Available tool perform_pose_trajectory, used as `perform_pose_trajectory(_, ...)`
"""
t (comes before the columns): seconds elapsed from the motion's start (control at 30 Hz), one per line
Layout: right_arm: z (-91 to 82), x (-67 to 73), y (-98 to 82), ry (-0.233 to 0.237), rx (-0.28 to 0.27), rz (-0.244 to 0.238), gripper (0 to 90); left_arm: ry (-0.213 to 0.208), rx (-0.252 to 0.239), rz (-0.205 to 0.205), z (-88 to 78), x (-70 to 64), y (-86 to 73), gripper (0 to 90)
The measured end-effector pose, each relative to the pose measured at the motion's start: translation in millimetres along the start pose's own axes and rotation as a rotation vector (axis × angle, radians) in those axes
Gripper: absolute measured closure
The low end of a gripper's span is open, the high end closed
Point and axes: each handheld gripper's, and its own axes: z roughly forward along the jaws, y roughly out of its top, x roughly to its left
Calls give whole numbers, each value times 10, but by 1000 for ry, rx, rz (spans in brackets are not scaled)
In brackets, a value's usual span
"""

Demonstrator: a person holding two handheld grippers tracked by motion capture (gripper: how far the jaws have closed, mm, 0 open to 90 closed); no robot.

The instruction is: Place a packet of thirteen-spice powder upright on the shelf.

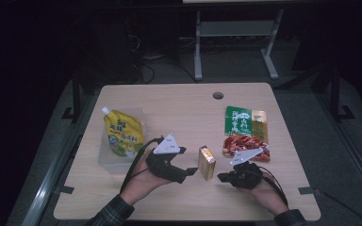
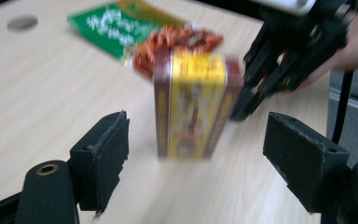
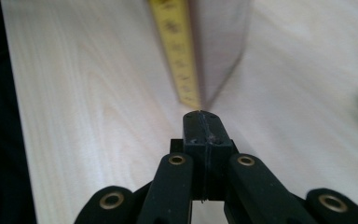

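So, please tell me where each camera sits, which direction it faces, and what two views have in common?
High view: above the person's side, facing forward and down on the table; both forearms, left gripper, right gripper.
Left gripper view: rides on the left gripper, facing the yellow box between its open jaws; right gripper beyond.
Right gripper view: rides on the right gripper, jaws shut, facing the box edge.
Shared: all three show the yellow box.

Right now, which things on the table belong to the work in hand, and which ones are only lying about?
In the work:
- yellow box, upright between the grippers
- left gripper, jaws open toward the box
- right gripper, jaws shut, tips near the box

Lying about:
- yellow spout pouch
- green and red snack bag
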Motion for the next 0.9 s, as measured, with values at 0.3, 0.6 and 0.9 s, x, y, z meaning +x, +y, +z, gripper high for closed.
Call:
perform_pose_trajectory(0.3,180,58,67,-2,39,-29,899,13,59,-48,-162,-11,-553,210)
perform_pose_trajectory(0.6,267,4,141,-39,64,-12,900,40,83,-81,-382,-31,-951,193)
perform_pose_trajectory(0.9,323,-149,234,-86,50,-4,899,31,85,-78,-357,-51,-980,193)
